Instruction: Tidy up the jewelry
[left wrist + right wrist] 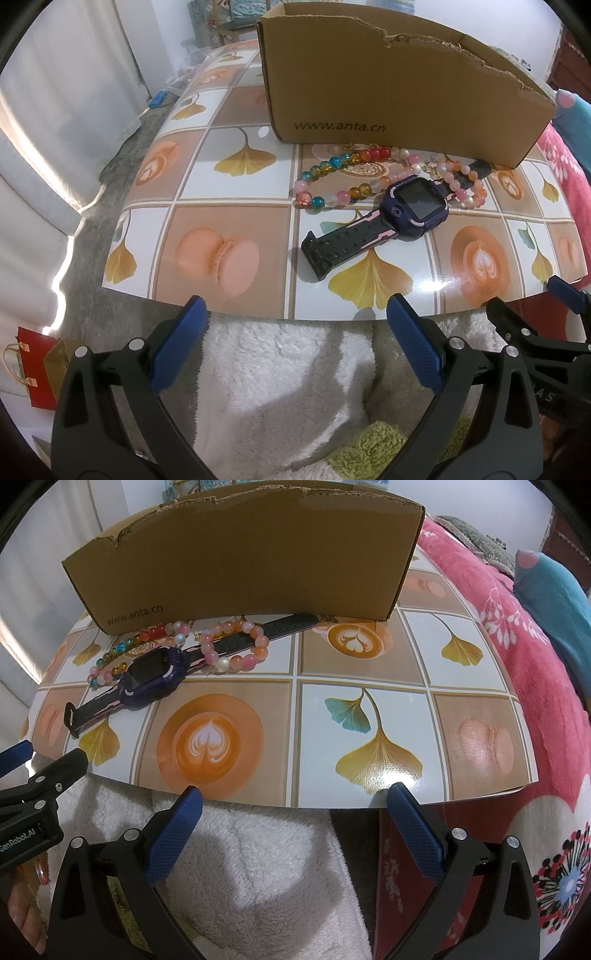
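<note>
Left wrist view: the cardboard box [399, 85] hides its interior from me; the smartwatch [417, 201] overlaps both bead bracelets [343, 173]. My left gripper [295, 314] and right gripper [295, 797] hover wide apart, empty, at the table [369, 716] edge.

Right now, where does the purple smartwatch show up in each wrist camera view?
Left wrist view: the purple smartwatch lies right of centre, its strap running toward the lower left.
Right wrist view: the same watch lies left of centre.
Shared landmark: the cardboard box printed www.anta.cn stands just behind it in both.
</note>
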